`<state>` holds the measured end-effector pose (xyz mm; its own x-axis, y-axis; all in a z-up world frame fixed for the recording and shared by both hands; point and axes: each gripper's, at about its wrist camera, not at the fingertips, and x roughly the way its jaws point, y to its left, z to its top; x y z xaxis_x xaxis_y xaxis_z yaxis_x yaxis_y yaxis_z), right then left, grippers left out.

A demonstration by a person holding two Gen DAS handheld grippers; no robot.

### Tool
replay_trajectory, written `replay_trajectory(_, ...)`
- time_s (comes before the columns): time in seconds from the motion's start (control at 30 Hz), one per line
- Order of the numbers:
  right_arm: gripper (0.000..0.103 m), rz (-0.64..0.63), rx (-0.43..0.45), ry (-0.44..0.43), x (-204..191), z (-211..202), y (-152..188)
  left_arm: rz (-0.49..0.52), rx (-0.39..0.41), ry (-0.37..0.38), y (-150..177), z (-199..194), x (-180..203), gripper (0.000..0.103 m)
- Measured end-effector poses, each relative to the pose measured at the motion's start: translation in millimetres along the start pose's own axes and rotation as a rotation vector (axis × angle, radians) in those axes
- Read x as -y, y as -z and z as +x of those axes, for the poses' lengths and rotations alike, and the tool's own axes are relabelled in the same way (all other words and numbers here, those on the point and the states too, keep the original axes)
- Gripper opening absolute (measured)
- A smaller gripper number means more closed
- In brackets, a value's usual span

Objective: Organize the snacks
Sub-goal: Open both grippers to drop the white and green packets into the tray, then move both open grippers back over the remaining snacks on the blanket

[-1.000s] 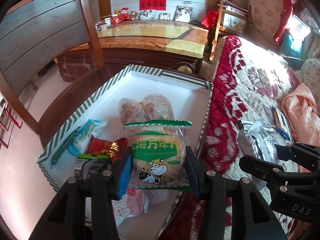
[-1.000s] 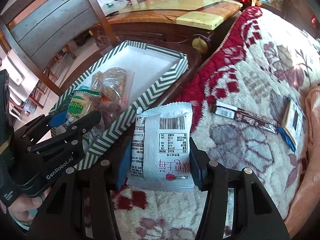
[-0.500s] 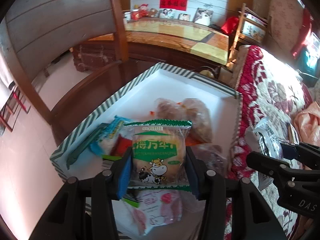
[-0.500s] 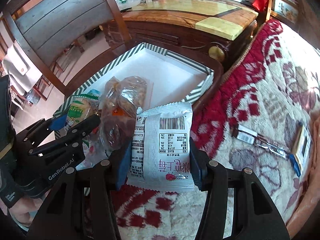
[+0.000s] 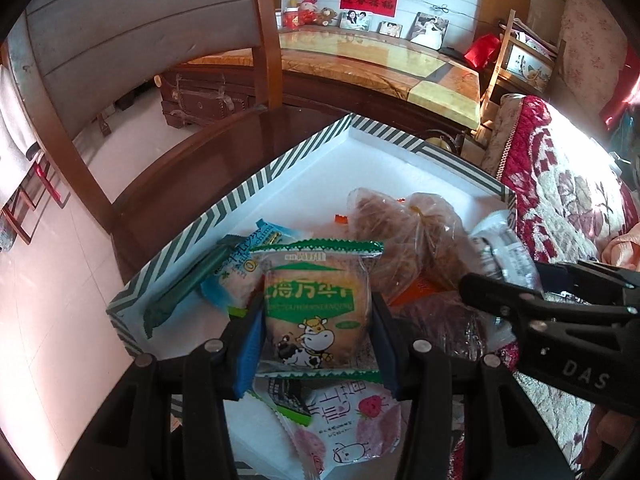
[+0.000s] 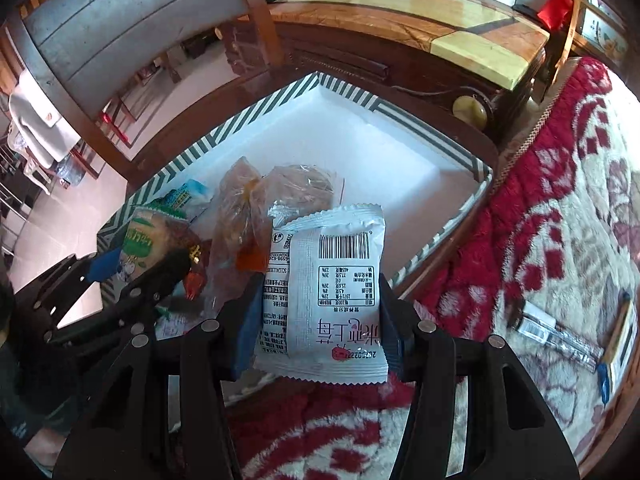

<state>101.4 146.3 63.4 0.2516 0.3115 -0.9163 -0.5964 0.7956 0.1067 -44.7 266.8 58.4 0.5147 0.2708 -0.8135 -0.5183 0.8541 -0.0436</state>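
Snacks are what we are gathering into the striped box (image 5: 280, 168), and over the last second both of ours have travelled toward it. Our left claw (image 5: 316, 320) is clamped on the green cake packet (image 5: 316, 304), its blue pads pressed against the packet's two sides, and it now hangs over the near end of the box, where a second ago it sat further back with more of the white floor ahead of it. Our right claw (image 6: 316, 312) grips the white strawberry packet (image 6: 328, 300) by its edges, barcode side up. It has swung in from above the red blanket (image 6: 560, 220) and the packet's upper half now overlaps the box's right wall (image 6: 460, 152) in the right wrist view, while its lower end is over the blanket.

Neither grip has changed width; both packets sit as firmly as before.

Inside the box lie two clear bags of brown pastries (image 5: 404, 236), a blue packet (image 5: 240, 276) and a pink strawberry packet (image 5: 348, 424) under our left claw. A long bar (image 6: 560, 332) lies on the blanket, well apart from the box.

We judge the carry nearly done: what remains is a short drop onto a bare patch and a release
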Motion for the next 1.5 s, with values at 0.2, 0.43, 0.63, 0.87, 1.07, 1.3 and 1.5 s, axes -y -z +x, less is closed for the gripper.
replay_trajectory(0.2,0.052,-0.013,-0.03,-0.026,-6,21,-10,-0.024,-0.008,-0.015,-4,6,-5,0.052)
replay_trajectory(0.43,0.052,-0.021,-0.024,-0.075,-8,31,-19,-0.049,-0.011,-0.048,-5,9,-12,0.053)
replay_trajectory(0.63,0.058,0.019,-0.046,-0.088,-5,30,-17,-0.063,-0.013,-0.06,-6,10,-15,0.061)
replay_trajectory(0.87,0.06,0.038,-0.021,-0.078,-3,19,-13,-0.073,-0.017,-0.076,-5,11,-16,0.08)
replay_trajectory(1.07,0.067,0.066,0.005,-0.099,-1,10,-11,-0.058,0.005,-0.069,-5,7,-13,0.087)
replay_trajectory(1.3,0.067,0.081,0.065,-0.079,3,-13,-5,-0.059,0.041,-0.071,-3,-1,-13,0.089)
replay_trajectory(1.5,0.067,0.106,0.077,-0.058,12,-25,9,-0.033,0.075,-0.065,-1,-10,-5,0.089)
